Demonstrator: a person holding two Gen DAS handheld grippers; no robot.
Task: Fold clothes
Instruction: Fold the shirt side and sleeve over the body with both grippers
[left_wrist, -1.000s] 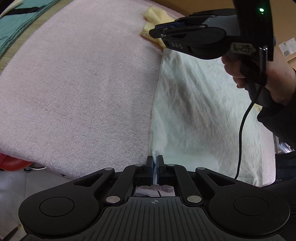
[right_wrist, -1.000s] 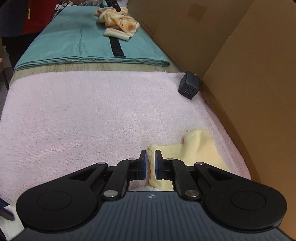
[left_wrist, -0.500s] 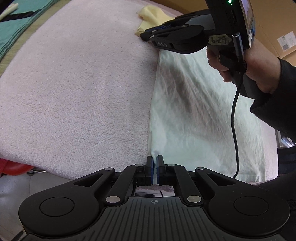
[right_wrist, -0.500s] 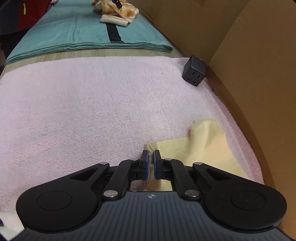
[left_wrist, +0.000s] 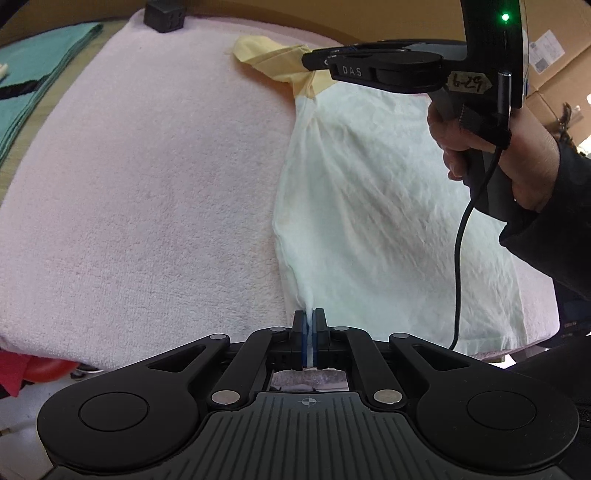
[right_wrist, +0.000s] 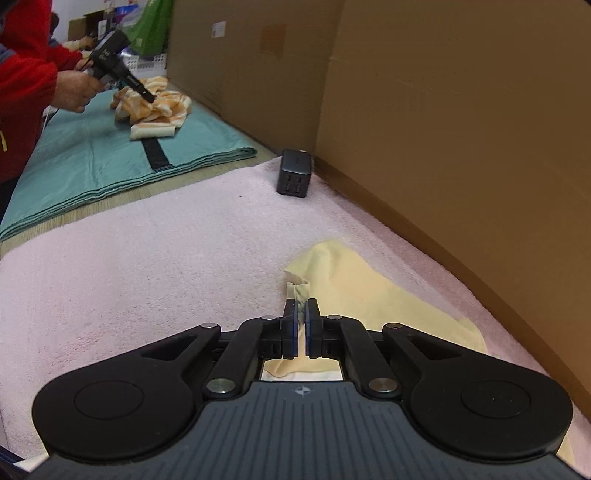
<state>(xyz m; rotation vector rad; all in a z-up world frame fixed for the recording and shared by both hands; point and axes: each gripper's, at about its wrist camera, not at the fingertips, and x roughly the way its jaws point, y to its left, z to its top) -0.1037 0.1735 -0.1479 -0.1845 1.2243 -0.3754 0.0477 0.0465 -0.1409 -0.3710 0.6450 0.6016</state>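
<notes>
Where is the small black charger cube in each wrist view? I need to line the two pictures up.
Left wrist view: the black charger cube is at the top edge, left of centre, on the far end of the pink towel.
Right wrist view: the cube stands upper middle, on the towel's far edge beside the cardboard wall.
Shared landmark: the yellow sleeve of the garment, nearer than the cube in both views.

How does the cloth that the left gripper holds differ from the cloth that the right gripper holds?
The left gripper pinches the white body hem at the near end; the right gripper pinches the yellow sleeve seam at the far end. The white part is broad; the yellow sleeve is small and bunched. Both belong to one shirt, lying on the pink towel.
</notes>
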